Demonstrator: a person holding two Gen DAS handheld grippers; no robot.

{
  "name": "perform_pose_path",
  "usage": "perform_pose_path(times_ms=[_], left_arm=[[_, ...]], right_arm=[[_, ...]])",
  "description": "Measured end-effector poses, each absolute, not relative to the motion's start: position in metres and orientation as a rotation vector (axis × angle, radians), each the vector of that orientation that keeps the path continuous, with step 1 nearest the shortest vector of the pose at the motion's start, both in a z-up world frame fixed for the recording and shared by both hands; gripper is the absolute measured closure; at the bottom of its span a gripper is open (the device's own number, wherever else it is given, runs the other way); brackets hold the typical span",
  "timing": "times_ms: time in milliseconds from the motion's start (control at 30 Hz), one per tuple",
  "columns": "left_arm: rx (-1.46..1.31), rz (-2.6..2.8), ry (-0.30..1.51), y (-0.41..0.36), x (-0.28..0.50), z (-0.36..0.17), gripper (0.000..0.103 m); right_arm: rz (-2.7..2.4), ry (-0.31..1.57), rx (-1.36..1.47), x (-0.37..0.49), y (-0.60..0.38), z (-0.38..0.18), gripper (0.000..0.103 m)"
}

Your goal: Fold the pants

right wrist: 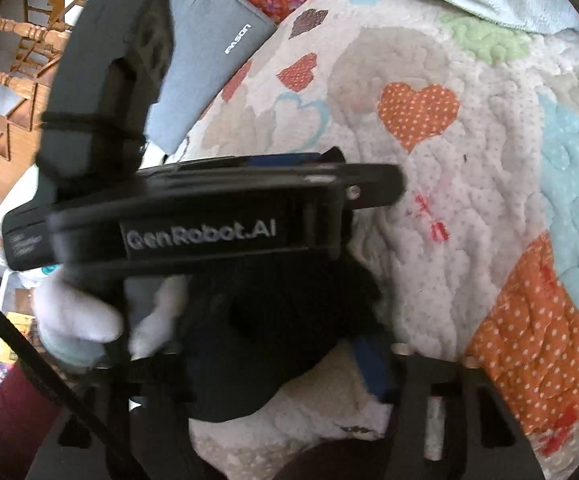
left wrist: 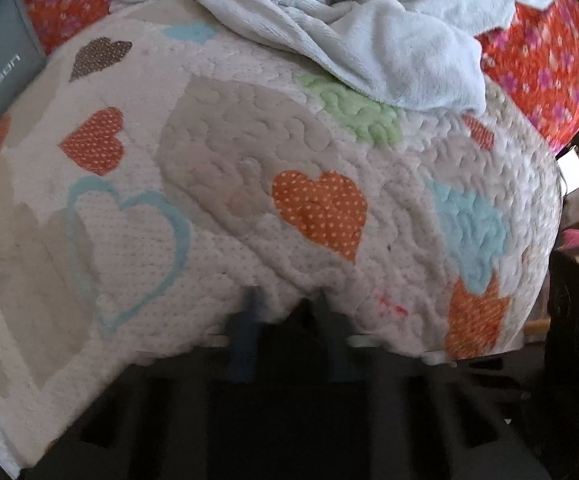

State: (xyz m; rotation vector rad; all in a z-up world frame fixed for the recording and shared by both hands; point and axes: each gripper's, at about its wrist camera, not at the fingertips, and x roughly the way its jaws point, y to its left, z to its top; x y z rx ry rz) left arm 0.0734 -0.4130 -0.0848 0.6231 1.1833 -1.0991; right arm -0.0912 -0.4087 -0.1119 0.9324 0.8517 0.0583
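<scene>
In the left wrist view my left gripper point(left wrist: 285, 300) sits low over the heart-patterned quilt point(left wrist: 217, 168); its two dark fingers are blurred, a small gap shows between them and nothing is held. In the right wrist view the left gripper's black body point(right wrist: 209, 216) fills the middle, held by a white-gloved hand point(right wrist: 77, 320). Below it lies a dark bunched cloth, likely the pants point(right wrist: 265, 344). A blue finger of my right gripper point(right wrist: 373, 364) shows beside that cloth; the other finger is hidden, so its state is unclear.
A pale blue fleece blanket point(left wrist: 349, 28) is heaped at the far side of the bed. A grey pouch point(right wrist: 205, 52) lies at the far left, red floral cushions point(left wrist: 545, 72) at the back corners. Wooden chair rails point(right wrist: 13, 80) stand left of the bed.
</scene>
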Motion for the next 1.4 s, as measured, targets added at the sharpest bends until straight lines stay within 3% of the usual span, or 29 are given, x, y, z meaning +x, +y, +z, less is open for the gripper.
perform_pose_path(times_ms=[133,233,567,1200,1300,1367,1400], left_arm=[[0.523,-1.111,1.197,-0.395,0.079,-0.074,0.088],[0.461,-1.115,1.176,-0.377,0.077,-0.058,0.088],[0.082,-1.06,1.131,-0.268,0.099,-0.012,0.089],[-0.418,-0.846,1.108,-0.078,0.121,-0.039,0.088],[-0.462,-0.794,1.1,-0.055,0.121,-0.044,0.087],[-0.488,-0.752,1.085,-0.039,0.119,-0.045,0.077],[-0.503,-0.726,1.076,-0.03,0.119,-0.045,0.067]], right_arm=[[0.084,0.831,0.948,-0.091,-0.408,-0.11,0.079],[0.098,0.818,0.914,-0.089,-0.399,-0.097,0.081],[0.203,0.83,0.754,-0.068,-0.339,-0.054,0.081],[0.377,0.979,0.308,0.027,-0.176,-0.055,0.082],[0.392,1.022,0.261,0.038,-0.158,-0.073,0.079],[0.401,1.033,0.267,0.041,-0.156,-0.082,0.065],[0.418,1.028,0.288,0.042,-0.156,-0.085,0.059]])
